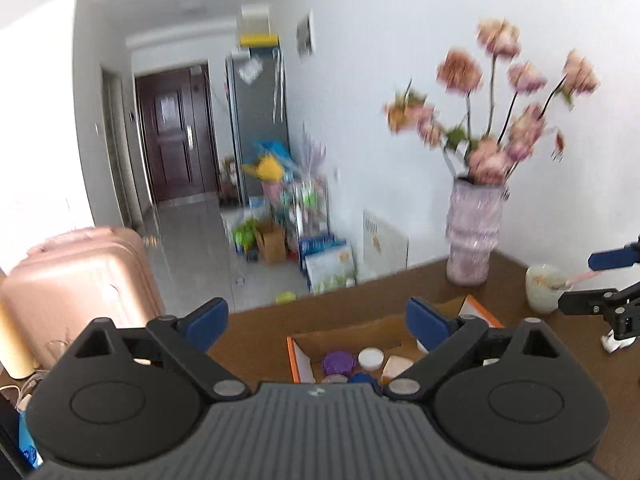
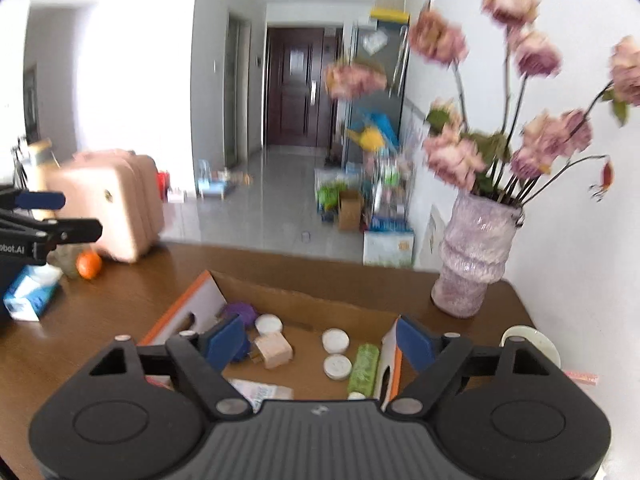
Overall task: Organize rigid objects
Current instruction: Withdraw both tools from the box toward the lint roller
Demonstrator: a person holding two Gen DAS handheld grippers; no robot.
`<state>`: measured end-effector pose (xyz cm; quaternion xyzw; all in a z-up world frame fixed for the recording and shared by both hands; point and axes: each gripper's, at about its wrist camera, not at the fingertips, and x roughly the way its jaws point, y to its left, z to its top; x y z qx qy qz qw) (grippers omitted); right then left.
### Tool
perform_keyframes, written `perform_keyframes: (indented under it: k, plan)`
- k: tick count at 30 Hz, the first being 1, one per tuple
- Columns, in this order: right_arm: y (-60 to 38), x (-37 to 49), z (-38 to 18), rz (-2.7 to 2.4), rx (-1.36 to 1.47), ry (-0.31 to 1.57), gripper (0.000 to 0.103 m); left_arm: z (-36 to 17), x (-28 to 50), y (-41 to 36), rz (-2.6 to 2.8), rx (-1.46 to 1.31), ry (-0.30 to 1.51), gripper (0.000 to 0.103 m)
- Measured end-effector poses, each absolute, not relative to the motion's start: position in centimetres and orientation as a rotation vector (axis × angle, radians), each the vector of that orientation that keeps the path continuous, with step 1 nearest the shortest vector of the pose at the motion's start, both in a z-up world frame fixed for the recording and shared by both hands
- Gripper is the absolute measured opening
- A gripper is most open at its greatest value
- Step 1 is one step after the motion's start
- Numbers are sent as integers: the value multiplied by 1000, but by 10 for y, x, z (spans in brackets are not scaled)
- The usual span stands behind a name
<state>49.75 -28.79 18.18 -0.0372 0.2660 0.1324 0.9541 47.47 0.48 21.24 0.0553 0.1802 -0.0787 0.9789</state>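
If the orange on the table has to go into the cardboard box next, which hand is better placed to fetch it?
Probably the left. In the right wrist view the left gripper hangs open close to the orange, at the table's left end. The right gripper, also open and empty, is over the cardboard box.

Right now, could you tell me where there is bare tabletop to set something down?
Bare wood lies between the tissue pack and the cardboard box, and behind the box toward the vase. Inside the box it is crowded with caps and bottles; the right corner holds a cup.
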Motion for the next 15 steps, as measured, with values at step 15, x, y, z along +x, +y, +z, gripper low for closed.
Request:
perform_keyframes:
  k: [15]
  plan:
    - [-295, 282, 99, 239, -5, 191, 91, 84, 257, 33, -237, 104, 109, 103]
